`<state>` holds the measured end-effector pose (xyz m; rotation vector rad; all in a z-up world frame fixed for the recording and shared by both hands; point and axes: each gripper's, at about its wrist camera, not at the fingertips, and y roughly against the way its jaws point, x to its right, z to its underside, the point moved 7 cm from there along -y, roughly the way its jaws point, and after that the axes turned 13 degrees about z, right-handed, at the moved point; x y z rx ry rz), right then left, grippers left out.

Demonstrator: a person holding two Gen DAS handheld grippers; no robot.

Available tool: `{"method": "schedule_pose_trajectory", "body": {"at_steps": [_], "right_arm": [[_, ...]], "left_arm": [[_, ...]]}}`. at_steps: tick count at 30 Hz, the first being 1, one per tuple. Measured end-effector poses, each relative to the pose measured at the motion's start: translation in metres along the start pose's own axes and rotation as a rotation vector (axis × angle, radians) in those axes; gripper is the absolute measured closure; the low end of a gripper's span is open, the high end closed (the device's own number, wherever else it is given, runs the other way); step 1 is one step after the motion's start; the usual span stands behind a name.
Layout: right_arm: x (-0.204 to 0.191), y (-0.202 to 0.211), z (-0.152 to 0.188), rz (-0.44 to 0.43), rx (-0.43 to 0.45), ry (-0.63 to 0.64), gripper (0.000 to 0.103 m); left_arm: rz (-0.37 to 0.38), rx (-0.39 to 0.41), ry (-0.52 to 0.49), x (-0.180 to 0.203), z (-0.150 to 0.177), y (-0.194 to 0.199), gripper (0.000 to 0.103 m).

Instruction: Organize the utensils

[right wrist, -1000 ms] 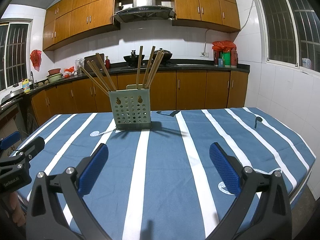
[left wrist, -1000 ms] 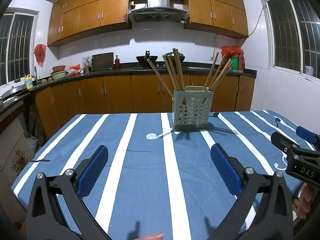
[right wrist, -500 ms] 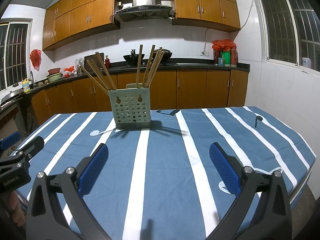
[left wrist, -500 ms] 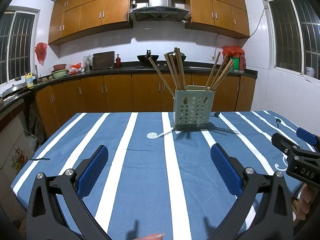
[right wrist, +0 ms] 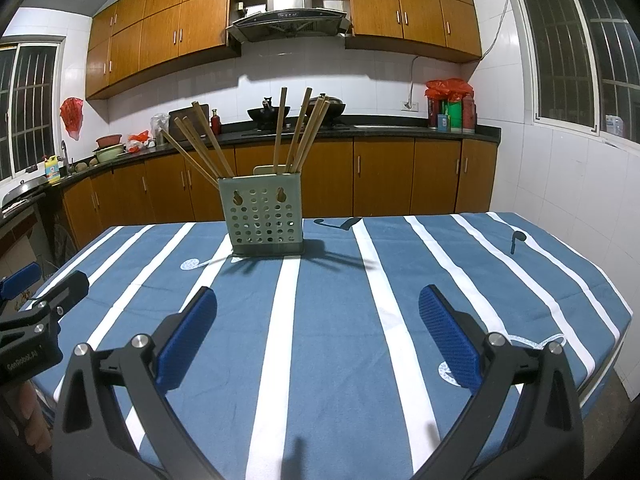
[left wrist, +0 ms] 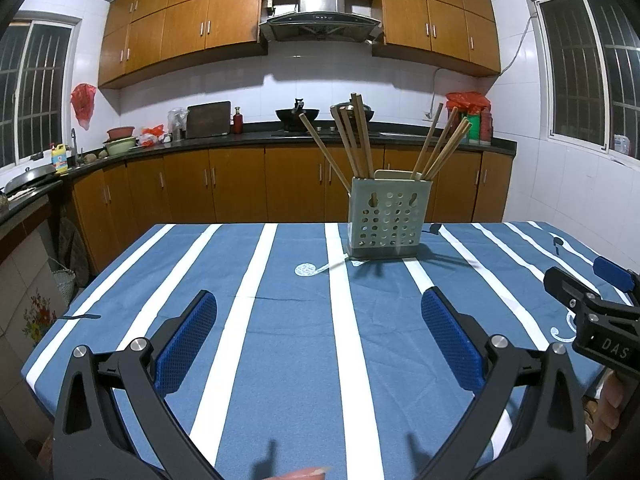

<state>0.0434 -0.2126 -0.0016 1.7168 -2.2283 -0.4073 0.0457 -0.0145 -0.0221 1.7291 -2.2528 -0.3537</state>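
A pale green perforated utensil holder point(left wrist: 386, 222) point(right wrist: 264, 218) stands upright on the far half of the blue striped tablecloth point(left wrist: 288, 320). Several wooden chopsticks point(left wrist: 354, 136) point(right wrist: 298, 132) lean out of it in two bunches. My left gripper point(left wrist: 318, 334) hovers open over the near part of the table, nothing between its blue pads. My right gripper point(right wrist: 316, 334) is open too and holds nothing. Each gripper shows at the edge of the other's view: the right one point(left wrist: 592, 308), the left one point(right wrist: 36, 296).
The table edge point(right wrist: 616, 344) drops off on the right. Behind the table runs a dark kitchen counter point(left wrist: 240, 140) with wooden cabinets, a wok, bottles and bowls. White tiled walls and barred windows point(right wrist: 588, 44) flank the room. A hand point(left wrist: 610, 412) grips the right tool.
The left wrist view has shifted slightly, so the holder sits a touch further right. Both grippers stay open and nothing on the table has moved.
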Motion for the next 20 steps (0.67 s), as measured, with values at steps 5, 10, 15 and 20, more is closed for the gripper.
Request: {"method": "schedule_pose_trajectory", "body": {"at_steps": [5, 10, 15, 20], "right_arm": [[-0.0002, 0.0003, -0.0003, 0.000, -0.001, 0.000, 0.004], [-0.0004, 0.0006, -0.0006, 0.000, -0.001, -0.001, 0.004], [0.0000, 0.0006, -0.0010, 0.000, -0.001, 0.000, 0.004], [-0.0002, 0.0008, -0.0013, 0.000, -0.002, 0.000, 0.004]], "left_arm": [[-0.004, -0.002, 0.008, 0.0030, 0.0023, -0.0007, 0.002], [-0.014, 0.000, 0.013, 0.0052, 0.0027, -0.0003, 0.002], [-0.018, -0.003, 0.023, 0.0054, 0.0030, 0.0020, 0.002], [-0.019, -0.005, 0.029, 0.0043, 0.0008, 0.0011, 0.002]]}}
